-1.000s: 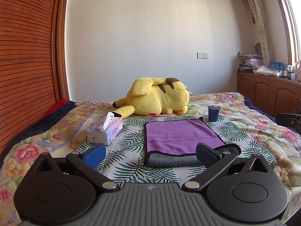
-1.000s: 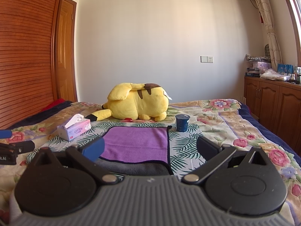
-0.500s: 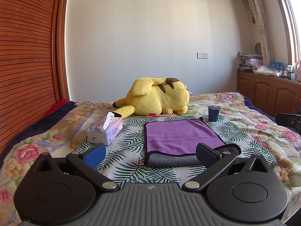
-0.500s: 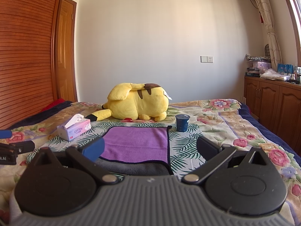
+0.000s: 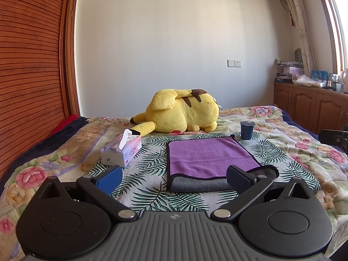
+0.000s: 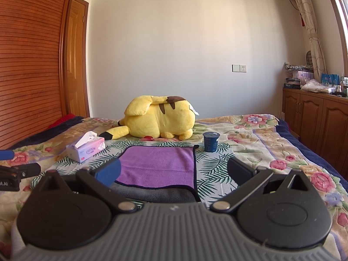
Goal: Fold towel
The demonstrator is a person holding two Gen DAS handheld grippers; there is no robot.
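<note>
A purple towel (image 5: 206, 156) with a grey underside lies folded flat on a palm-leaf cloth on the bed; its grey layer sticks out along the near edge. It also shows in the right wrist view (image 6: 158, 165). My left gripper (image 5: 173, 177) is open and empty, hovering just short of the towel's near edge. My right gripper (image 6: 173, 170) is open and empty, also just in front of the near edge. The left gripper's fingertips (image 6: 20, 169) show at the far left of the right wrist view.
A tissue box (image 5: 121, 150) sits left of the towel. A dark blue cup (image 5: 246, 130) stands at its far right corner. A yellow plush toy (image 5: 180, 114) lies behind. Wooden cabinets (image 5: 311, 108) line the right wall, a slatted wardrobe (image 5: 28, 76) the left.
</note>
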